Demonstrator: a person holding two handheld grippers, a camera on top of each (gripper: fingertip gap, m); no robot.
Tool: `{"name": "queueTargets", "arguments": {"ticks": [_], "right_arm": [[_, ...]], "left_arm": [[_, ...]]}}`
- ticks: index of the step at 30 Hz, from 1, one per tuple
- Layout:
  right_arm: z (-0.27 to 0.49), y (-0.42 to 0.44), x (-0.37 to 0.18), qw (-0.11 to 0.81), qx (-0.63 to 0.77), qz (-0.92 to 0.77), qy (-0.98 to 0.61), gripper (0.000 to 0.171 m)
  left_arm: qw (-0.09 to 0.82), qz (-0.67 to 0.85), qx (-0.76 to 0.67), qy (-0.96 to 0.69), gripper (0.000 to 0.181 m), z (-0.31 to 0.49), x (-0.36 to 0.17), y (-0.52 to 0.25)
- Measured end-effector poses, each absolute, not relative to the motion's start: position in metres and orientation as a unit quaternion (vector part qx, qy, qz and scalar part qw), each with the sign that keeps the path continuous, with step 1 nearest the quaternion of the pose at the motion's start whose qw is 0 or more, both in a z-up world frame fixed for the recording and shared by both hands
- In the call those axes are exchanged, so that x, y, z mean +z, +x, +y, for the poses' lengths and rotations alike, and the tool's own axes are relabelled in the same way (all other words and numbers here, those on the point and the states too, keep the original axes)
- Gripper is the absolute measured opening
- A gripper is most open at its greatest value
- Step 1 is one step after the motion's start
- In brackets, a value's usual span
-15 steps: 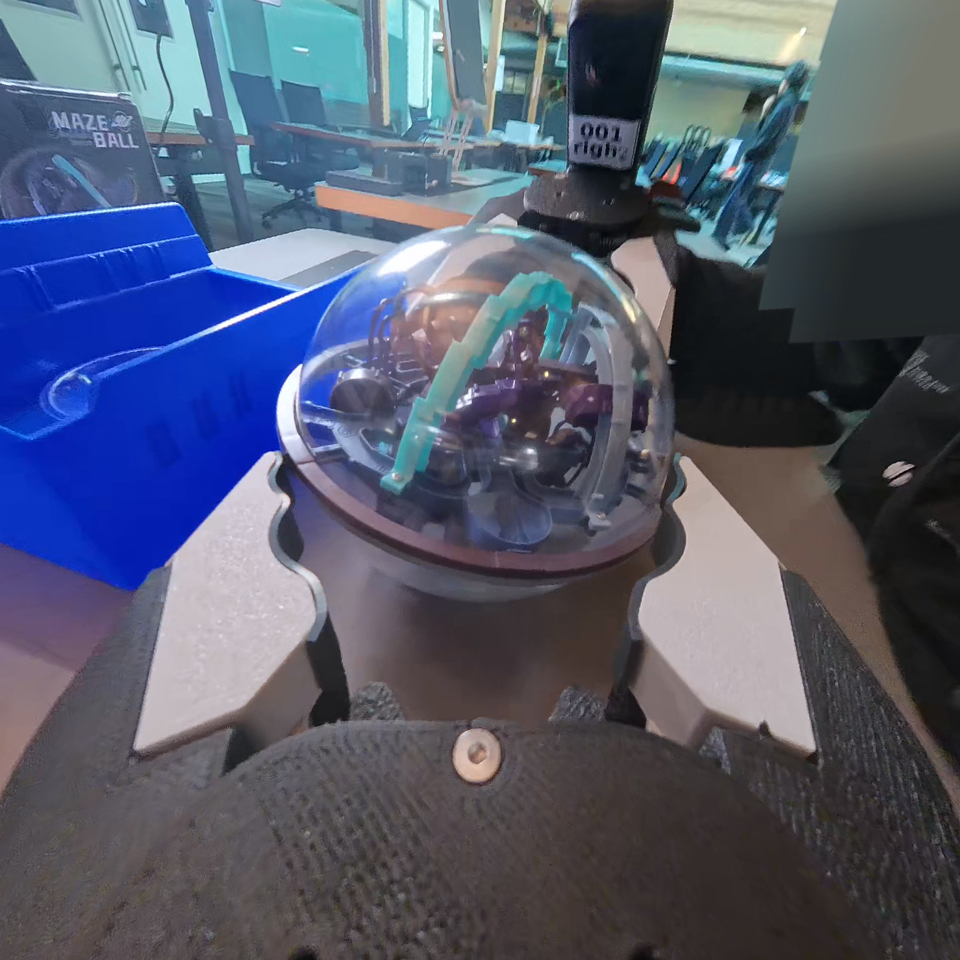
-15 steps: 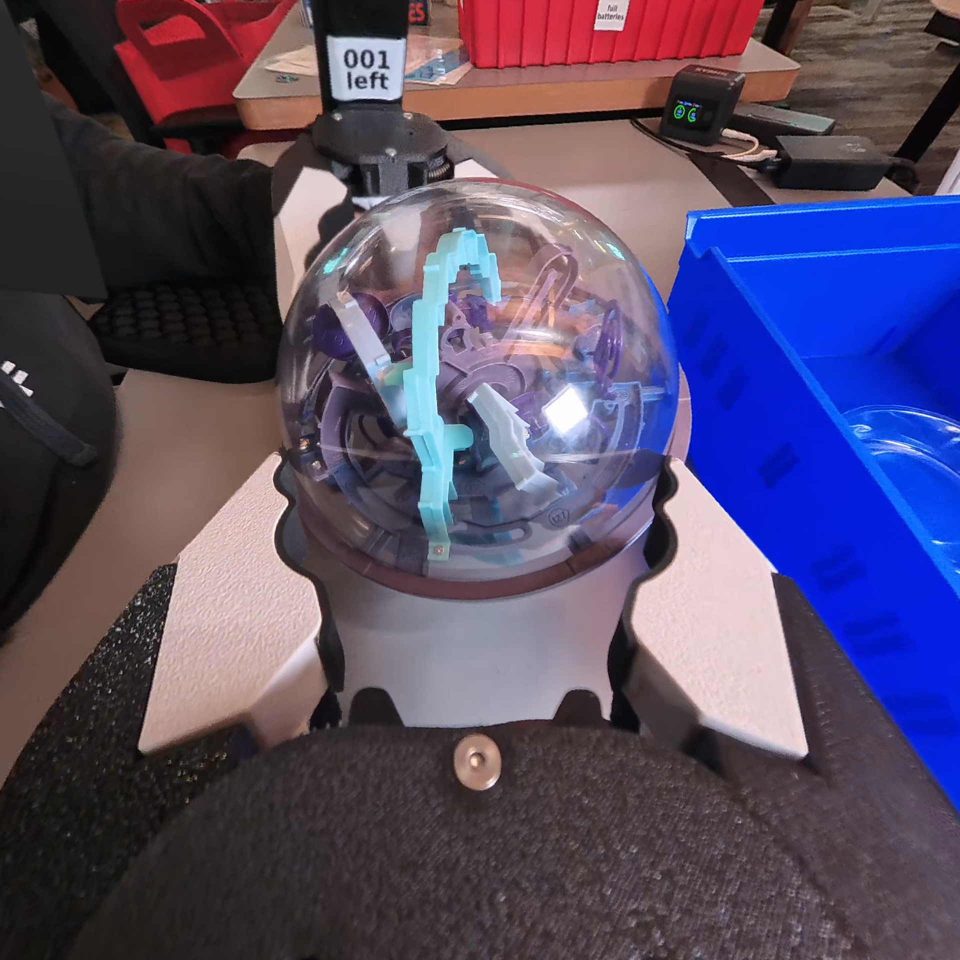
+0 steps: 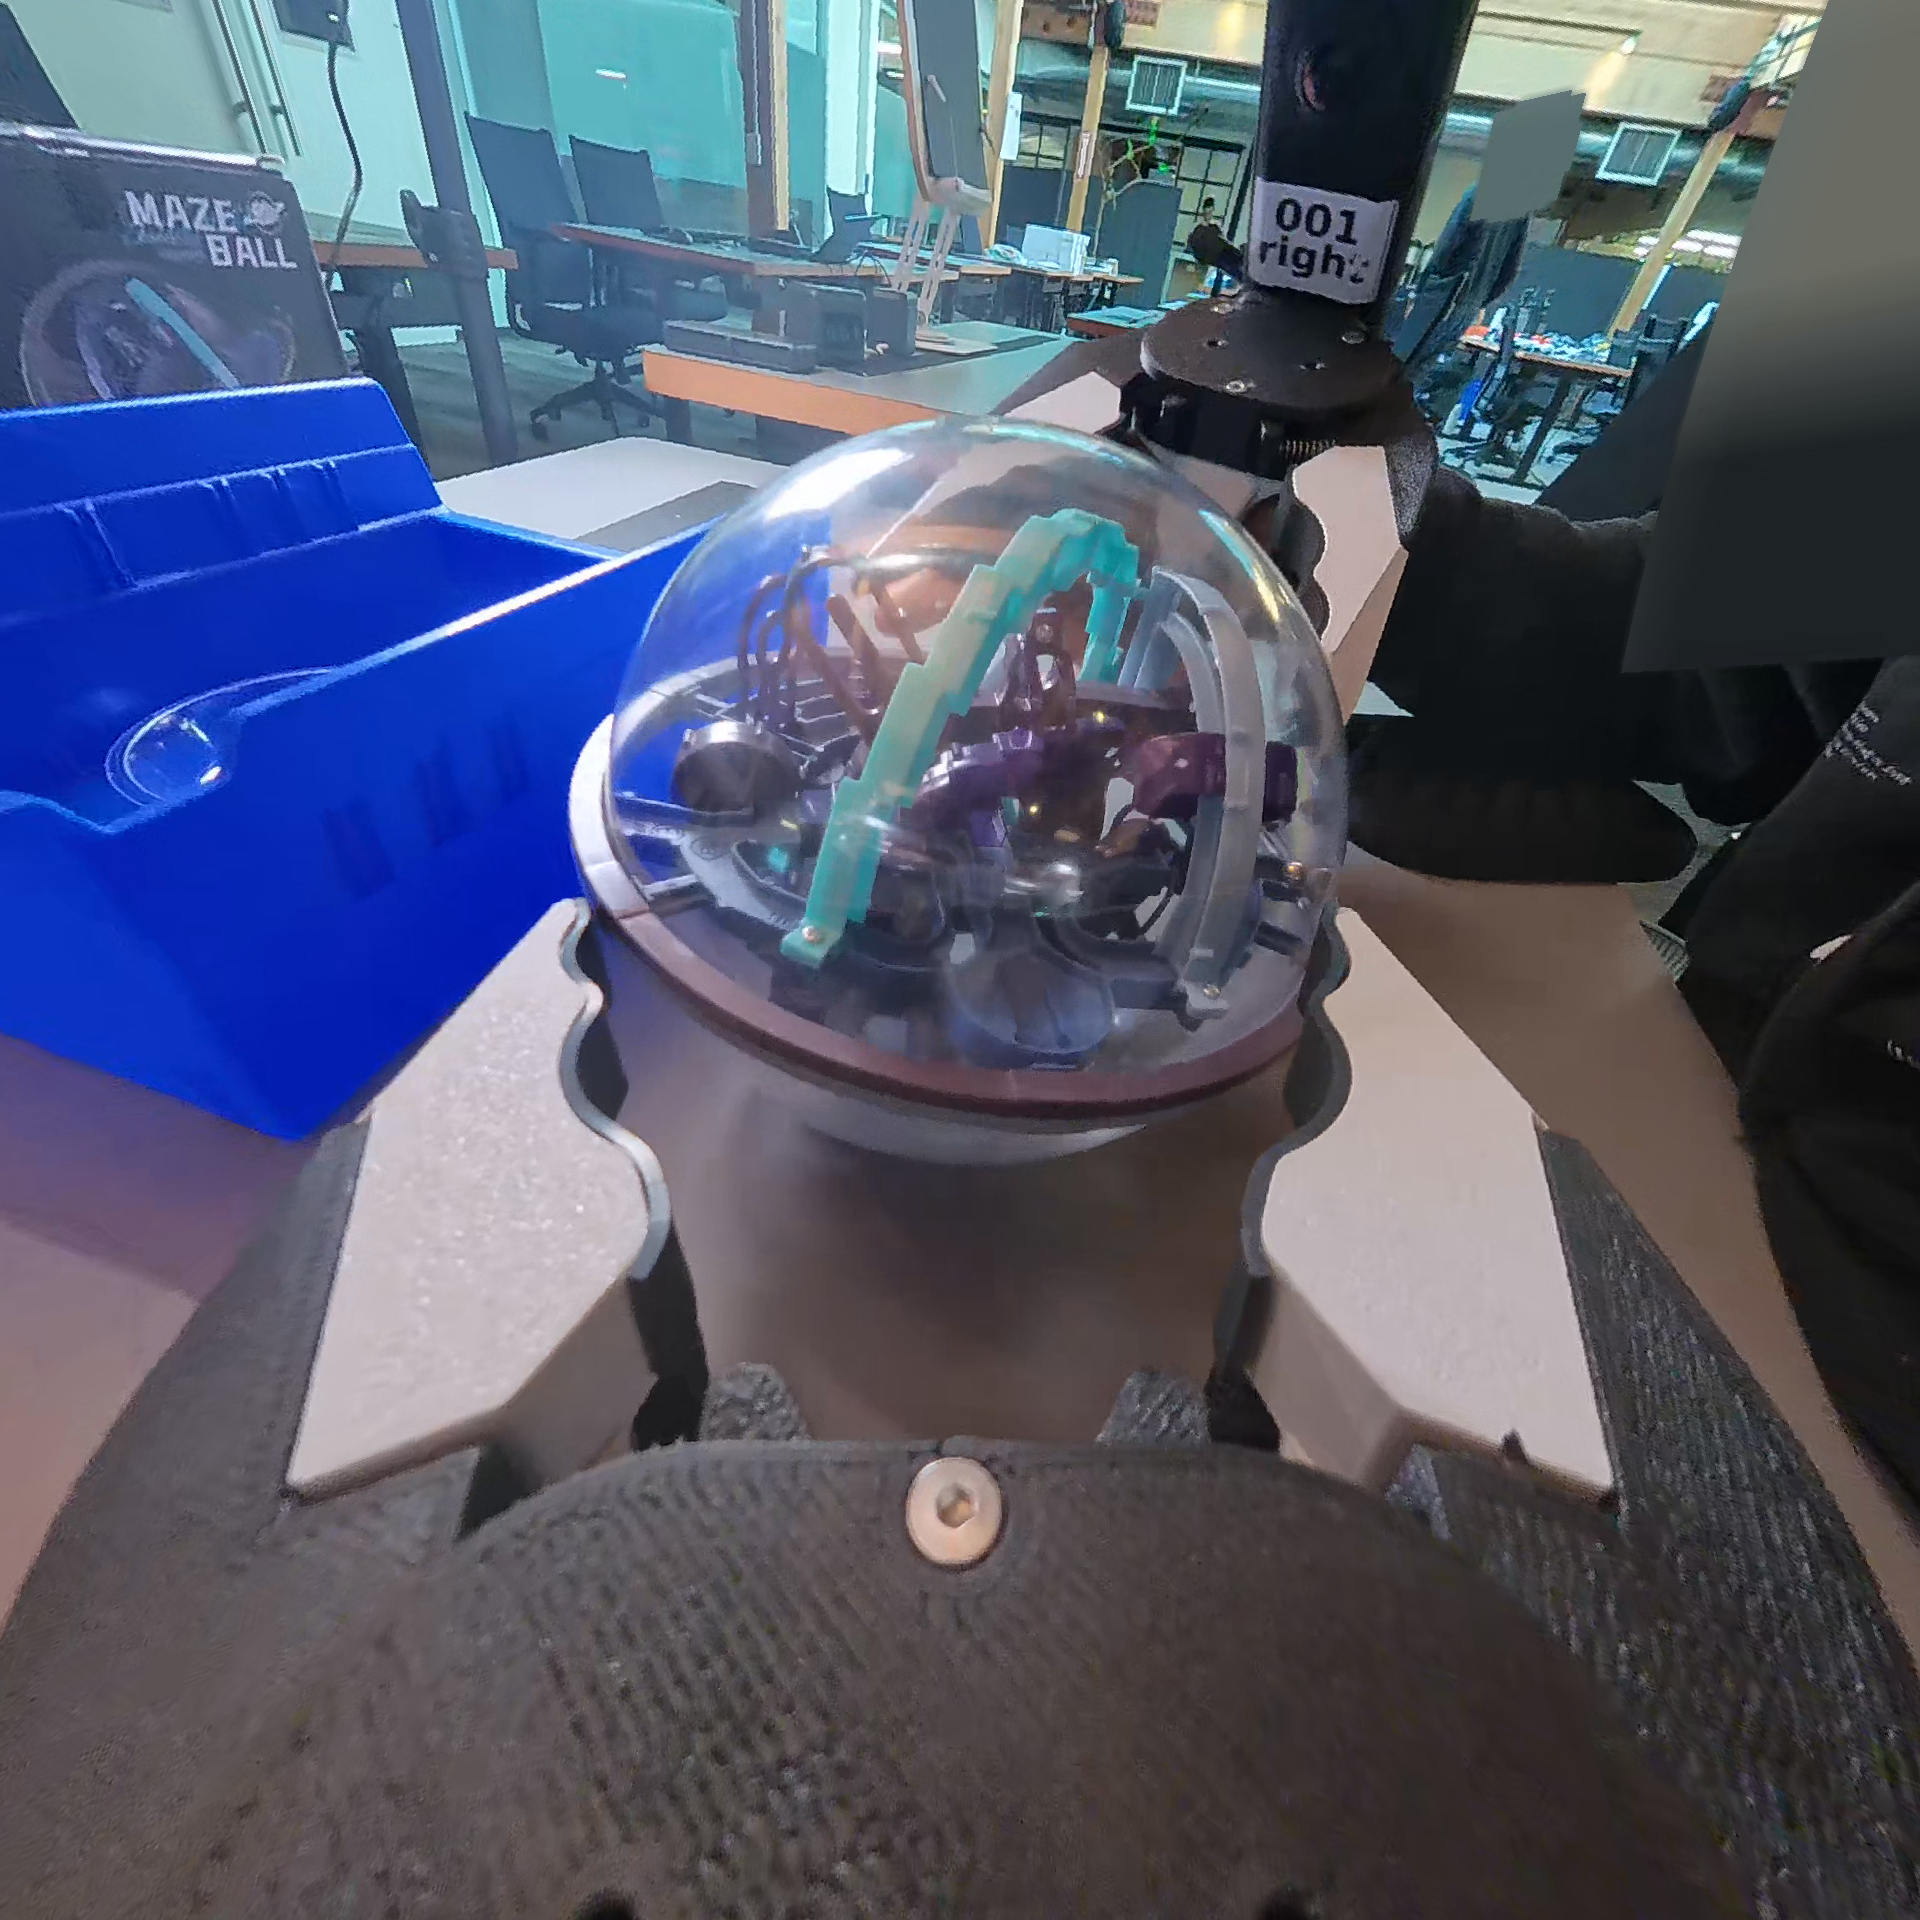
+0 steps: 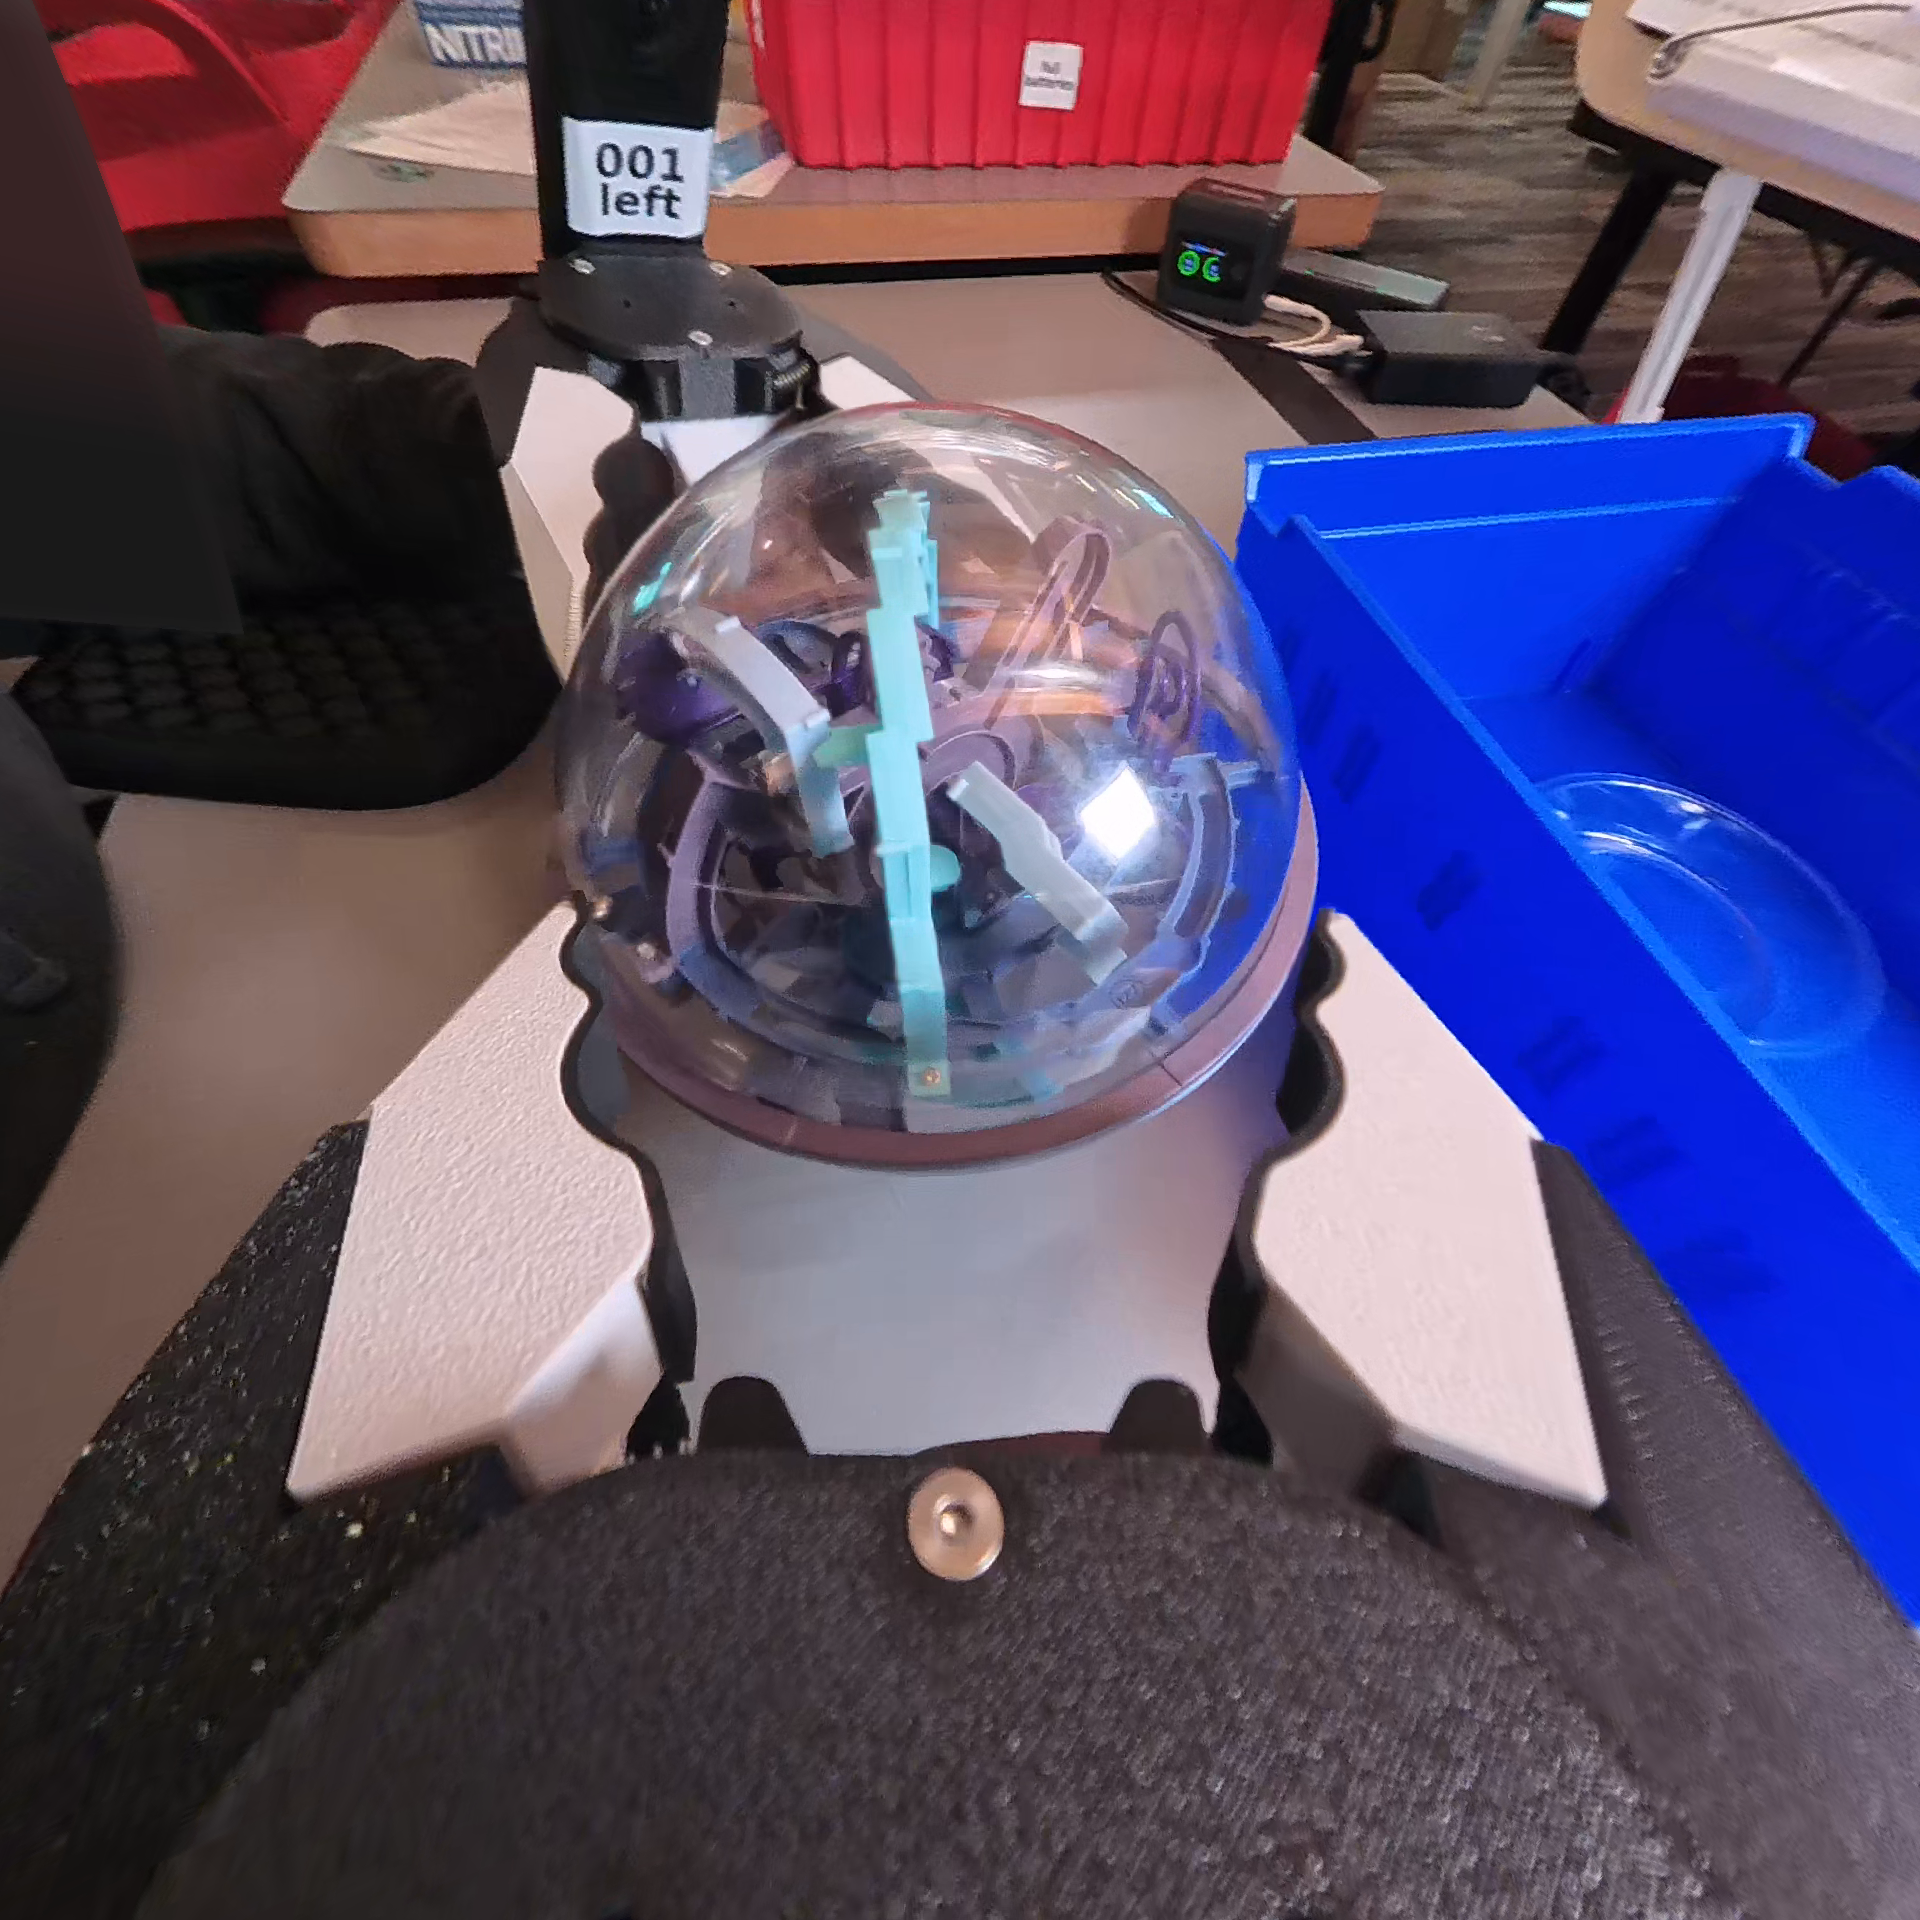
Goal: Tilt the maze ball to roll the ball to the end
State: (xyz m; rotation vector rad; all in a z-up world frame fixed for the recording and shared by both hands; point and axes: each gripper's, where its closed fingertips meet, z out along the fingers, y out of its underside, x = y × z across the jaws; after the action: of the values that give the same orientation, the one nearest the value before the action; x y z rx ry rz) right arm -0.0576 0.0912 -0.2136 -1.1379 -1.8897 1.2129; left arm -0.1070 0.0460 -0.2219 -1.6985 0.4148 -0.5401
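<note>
In the left wrist view the left gripper [image 3: 951, 997], black textured body with pale grey finger plates, has its jaws spread wide and grasping the clear plastic maze ball [image 3: 966, 790], the scalloped inner edges pressed against its dark red equator band on both sides. The sphere, filled with purple, grey and brown tracks and a tall turquoise stepped arch [image 3: 935, 717], is held just above the pale bench [image 3: 1621, 935] and is tilted, its band sloping down to the right in this view. In the right wrist view the right gripper [image 4: 940, 997] comes from the opposite side, its jaws likewise clenched on the maze ball [image 4: 935, 790] at the band, with the turquoise arch [image 4: 904, 831] running nearly straight up the dome. A small silvery bead [image 3: 1060, 881] shows low among the tracks, though whether it is the rolling ball I cannot tell. Just beside the sphere stands a blue plastic bin [image 4: 1621, 727] with a clear plastic dome [image 4: 1714, 914] lying inside. Farther off, a dark printed box [image 3: 156, 281] stands behind the bin, and across the room a red ribbed crate [image 4: 1039, 83] sits on another table
</note>
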Motion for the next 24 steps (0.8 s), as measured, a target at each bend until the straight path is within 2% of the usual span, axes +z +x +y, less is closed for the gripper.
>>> {"name": "queueTargets", "arguments": {"ticks": [9,13,19,24], "right_arm": [[0.083,-0.05,-0.22,0.36,0.419,-0.702,-0.45,0.131],[0.083,-0.052,-0.22,0.352,0.421,-0.71,-0.441,0.131],[0.081,-0.054,-0.219,0.337,0.413,-0.738,-0.414,0.13],[0.078,-0.061,-0.216,0.316,0.406,-0.759,-0.399,0.13]], "left_arm": [[0.597,0.195,-0.244,-0.739,0.122,0.044,-0.226,-0.097],[0.593,0.2,-0.24,-0.743,0.124,0.043,-0.227,-0.097],[0.654,0.163,-0.243,-0.698,0.134,0.047,-0.192,-0.11],[0.63,0.196,-0.249,-0.709,0.131,0.048,-0.202,-0.101]]}}
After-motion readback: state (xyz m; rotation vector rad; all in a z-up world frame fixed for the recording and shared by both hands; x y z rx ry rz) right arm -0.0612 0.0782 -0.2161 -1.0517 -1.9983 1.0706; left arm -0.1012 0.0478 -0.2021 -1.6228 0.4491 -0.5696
